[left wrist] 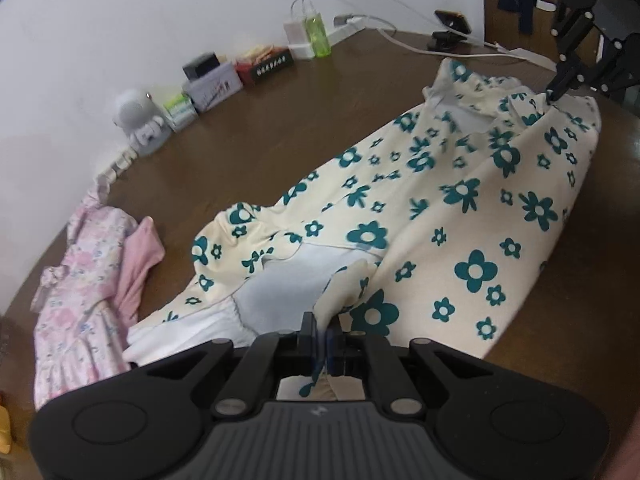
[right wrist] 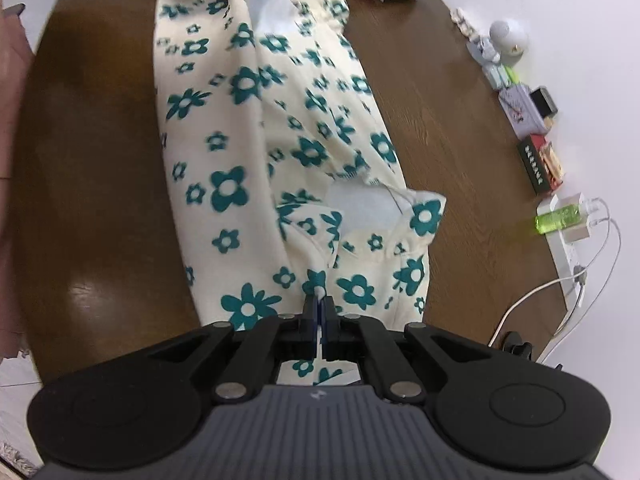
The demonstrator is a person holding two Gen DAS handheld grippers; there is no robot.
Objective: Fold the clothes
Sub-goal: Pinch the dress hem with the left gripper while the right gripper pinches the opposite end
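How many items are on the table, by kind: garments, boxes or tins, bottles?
Garments: 2, floral dress and pink dress.
Boxes or tins: 2, grey tin and red box.
Bottles: 1, green bottle.
Total: 5.

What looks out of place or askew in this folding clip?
Nothing is spilled or damaged. The floral garment lies rumpled, white lining showing, pinched at opposite ends by the left gripper and right gripper. A pink garment lies bunched nearby.
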